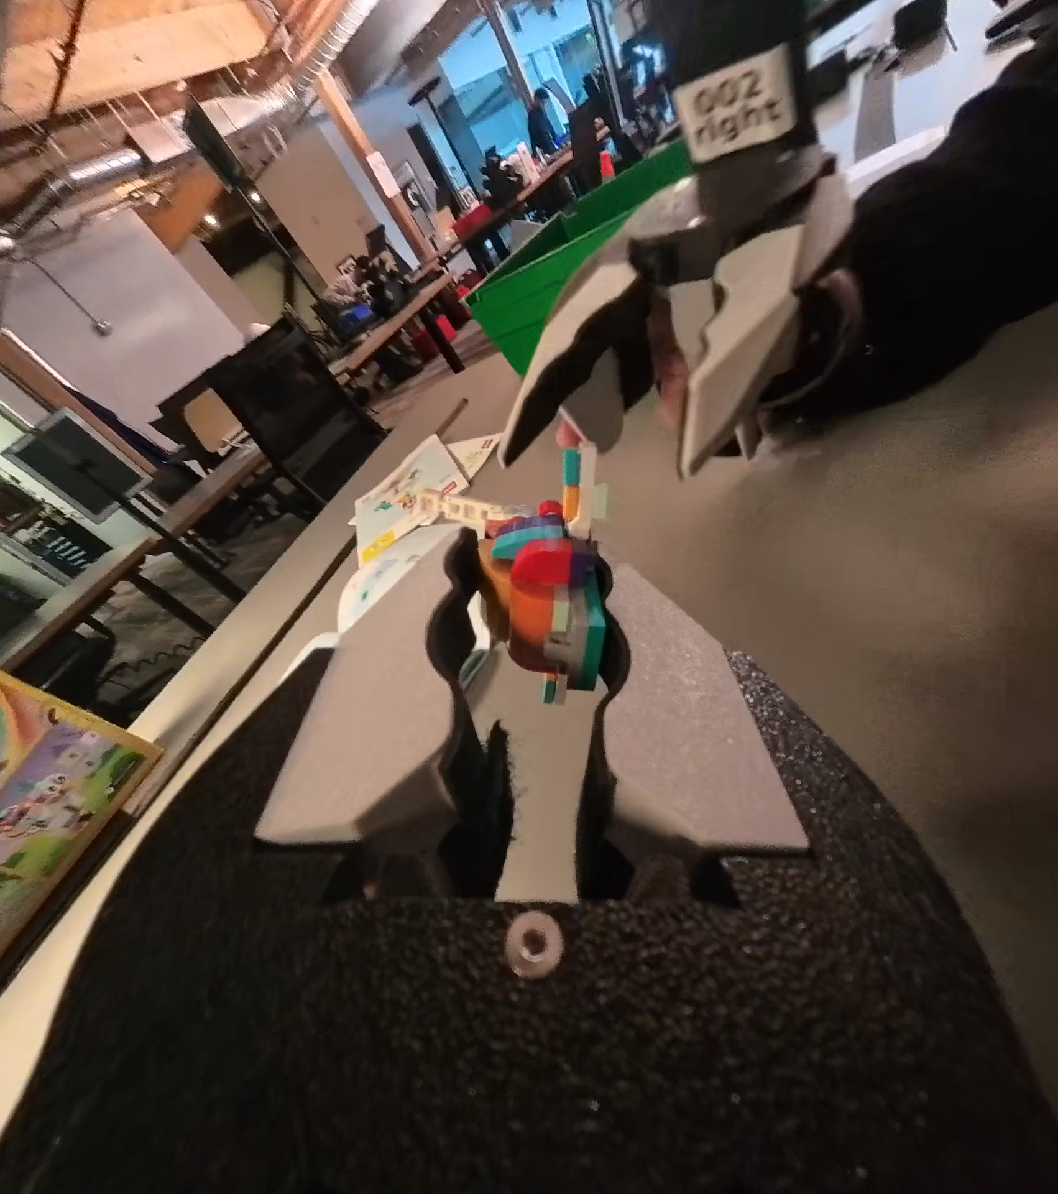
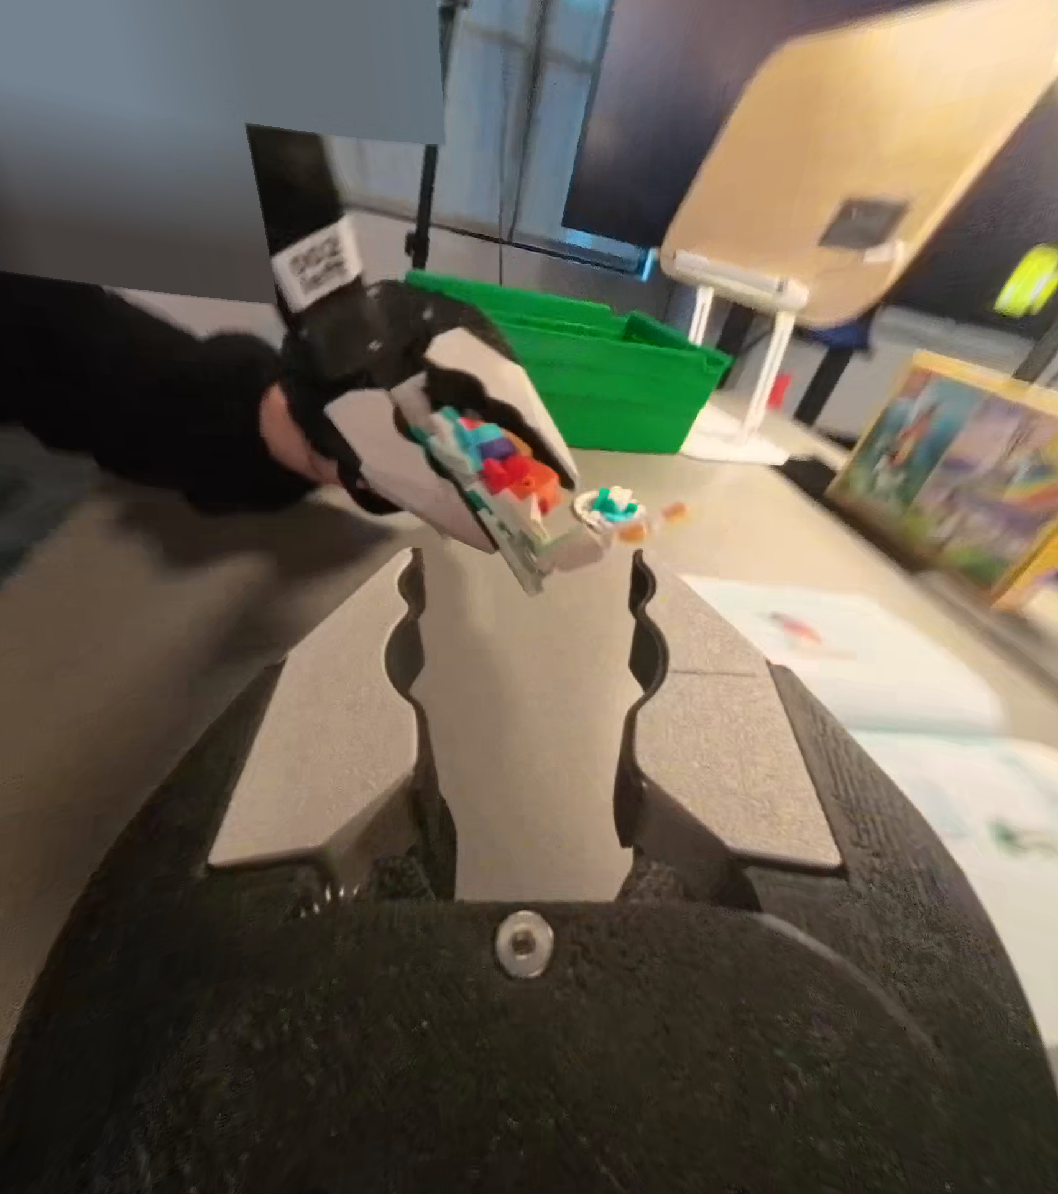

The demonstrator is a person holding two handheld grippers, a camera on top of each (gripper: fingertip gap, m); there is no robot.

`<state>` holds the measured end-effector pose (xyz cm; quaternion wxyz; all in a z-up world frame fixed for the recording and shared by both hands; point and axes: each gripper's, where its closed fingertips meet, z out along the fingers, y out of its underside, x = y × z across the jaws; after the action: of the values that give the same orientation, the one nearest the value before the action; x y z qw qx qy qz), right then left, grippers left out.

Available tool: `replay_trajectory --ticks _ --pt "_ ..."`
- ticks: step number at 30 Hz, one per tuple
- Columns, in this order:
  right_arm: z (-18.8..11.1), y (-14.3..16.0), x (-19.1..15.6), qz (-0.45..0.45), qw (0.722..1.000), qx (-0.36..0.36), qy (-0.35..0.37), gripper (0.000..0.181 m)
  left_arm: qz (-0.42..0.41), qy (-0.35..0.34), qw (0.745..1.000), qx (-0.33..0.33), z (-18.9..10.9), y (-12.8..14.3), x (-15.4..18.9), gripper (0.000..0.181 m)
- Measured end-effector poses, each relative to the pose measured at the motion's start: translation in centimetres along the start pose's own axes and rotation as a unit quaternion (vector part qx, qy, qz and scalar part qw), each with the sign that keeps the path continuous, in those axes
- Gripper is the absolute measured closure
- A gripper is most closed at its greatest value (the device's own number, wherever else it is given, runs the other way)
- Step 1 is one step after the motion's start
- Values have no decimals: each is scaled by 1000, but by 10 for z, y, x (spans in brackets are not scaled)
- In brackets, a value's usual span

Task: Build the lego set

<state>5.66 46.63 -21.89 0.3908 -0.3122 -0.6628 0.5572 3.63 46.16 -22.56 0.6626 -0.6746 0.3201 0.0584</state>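
My left gripper [image 1: 539,555] is shut on a partly built lego model [image 1: 555,604] of red, orange, purple, teal and white bricks, held above the grey table [image 1: 869,646]. A thin teal, orange and white stack [image 1: 575,484] stands up at the model's far end. My right gripper [image 1: 597,462] hangs open just above that stack, with nothing between its fingers. In the right wrist view my right gripper [image 2: 523,562] is open and empty, and the left gripper [image 2: 529,513] holds the model [image 2: 507,484] just beyond its fingertips.
A green bin [image 1: 539,284] stands at the back of the table, also in the right wrist view [image 2: 610,387]. The yellow lego box [image 1: 16,807] [image 2: 978,478] stands by the table edge. Instruction booklets [image 1: 397,517] [image 2: 836,646] lie open on the table. Less than 4 cm separates the two grippers' tips.
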Motion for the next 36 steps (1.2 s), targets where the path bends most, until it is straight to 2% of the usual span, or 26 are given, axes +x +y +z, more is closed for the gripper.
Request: replay_trajectory --ticks 3,6,8,10,12,15,19,21,30,36 --pt "7 4 3 179 983 -4 -52 130 6 -4 1000 14 -1 -6 0 151" --pt "11 1 -10 322 935 5 -146 142 8 5 1000 28 -1 -12 4 151" --pt "10 0 -17 384 903 14 -195 150 11 10 999 35 -2 -14 7 151" --pt "9 2 -21 415 882 17 -220 153 15 15 999 37 -2 -15 9 151" --pt "8 0 -24 429 871 18 -238 155 15 19 999 42 -2 -17 11 151" --pt "7 -1 -26 428 869 21 -245 162 4 28 998 53 -3 -20 12 151" --pt "8 -2 -27 436 864 28 -249 157 8 37 998 52 -2 -19 16 151" --pt "8 -2 -27 432 867 27 -246 164 8 42 997 57 -2 -21 18 151" --pt "8 3 -33 403 882 6 -244 165 31 64 996 48 -3 -17 24 150" --pt "7 4 -36 413 874 -2 -258 166 24 78 996 47 -4 -17 27 151"
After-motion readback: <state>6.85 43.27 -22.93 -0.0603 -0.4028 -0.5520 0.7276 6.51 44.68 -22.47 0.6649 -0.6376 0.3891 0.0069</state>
